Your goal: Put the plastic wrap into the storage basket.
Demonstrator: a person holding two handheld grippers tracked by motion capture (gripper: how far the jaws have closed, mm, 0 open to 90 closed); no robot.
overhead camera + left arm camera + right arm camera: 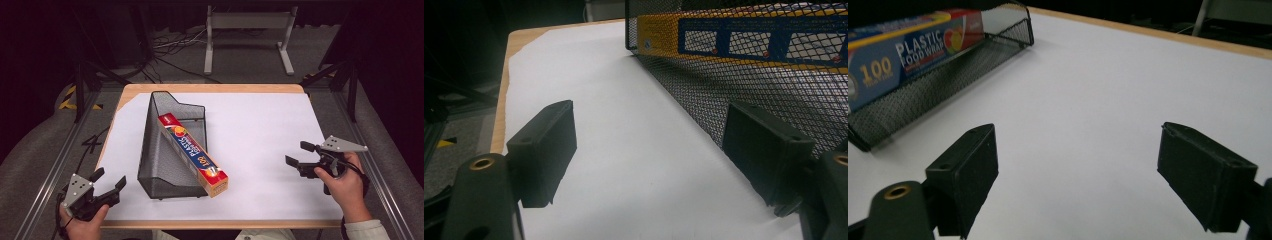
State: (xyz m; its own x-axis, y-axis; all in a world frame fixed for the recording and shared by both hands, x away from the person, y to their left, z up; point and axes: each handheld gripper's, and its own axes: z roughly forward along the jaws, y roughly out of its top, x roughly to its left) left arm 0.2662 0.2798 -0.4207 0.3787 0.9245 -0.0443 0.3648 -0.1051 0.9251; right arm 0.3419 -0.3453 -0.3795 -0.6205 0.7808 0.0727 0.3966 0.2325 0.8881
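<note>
A black wire-mesh basket (160, 165) lies on its side on the white sheet, left of centre. A long blue, red and yellow plastic food wrap box (192, 152) rests diagonally in it, its near end sticking out past the rim. My left gripper (109, 181) is open at the table's front left corner, close to the basket (724, 80), through whose mesh the box (744, 42) shows. My right gripper (299, 153) stands open at the right, apart from both. From it, the box (903, 52) and basket (938, 87) appear at upper left.
The white sheet (260, 135) covers a wooden table (210, 88). Metal frame rails run along both sides, and a grey stand (247, 30) with cables sits on the floor beyond the far edge.
</note>
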